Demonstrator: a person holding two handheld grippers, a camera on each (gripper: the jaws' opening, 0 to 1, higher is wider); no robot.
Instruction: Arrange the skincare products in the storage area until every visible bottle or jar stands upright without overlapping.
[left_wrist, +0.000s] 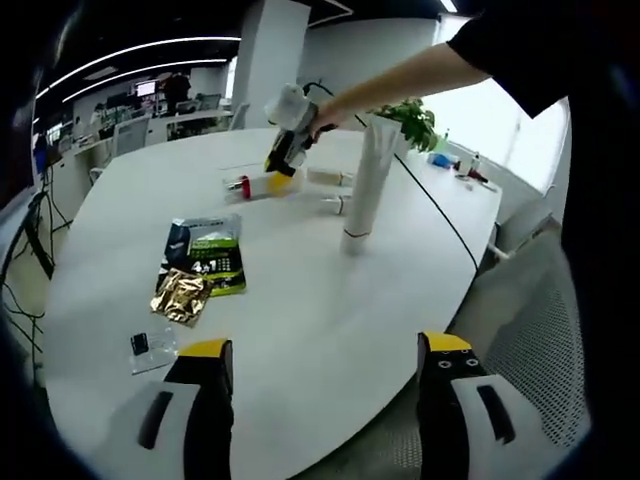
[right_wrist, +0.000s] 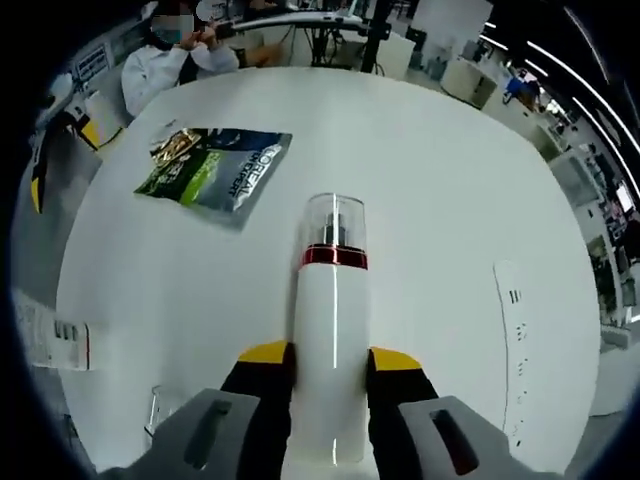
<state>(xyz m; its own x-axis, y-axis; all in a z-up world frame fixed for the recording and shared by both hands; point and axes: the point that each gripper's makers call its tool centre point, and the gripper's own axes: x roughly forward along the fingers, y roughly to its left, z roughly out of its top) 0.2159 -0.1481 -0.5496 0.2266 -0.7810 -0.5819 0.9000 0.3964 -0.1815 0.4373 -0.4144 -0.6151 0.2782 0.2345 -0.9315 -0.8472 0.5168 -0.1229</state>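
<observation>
Our right gripper (right_wrist: 330, 365) has its jaws clamped on the lying bottle (right_wrist: 330, 330) to stand it up; the left gripper (left_wrist: 325, 365) waits with jaws released over the table (left_wrist: 300, 300).

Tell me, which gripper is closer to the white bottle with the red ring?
Right. The right gripper has its jaws around the white bottle. The left gripper hangs open at the table's near edge, far from it.

One upright tube (left_wrist: 365, 185), one lying pump bottle (right_wrist: 330, 340), two small lying tubes (left_wrist: 330, 177) (left_wrist: 333, 204), one green sachet (left_wrist: 210, 257), one gold sachet (left_wrist: 181, 296), one small clear packet (left_wrist: 152, 348), one plant (left_wrist: 412, 118), two grippers (left_wrist: 325, 352) (right_wrist: 330, 357)
</observation>
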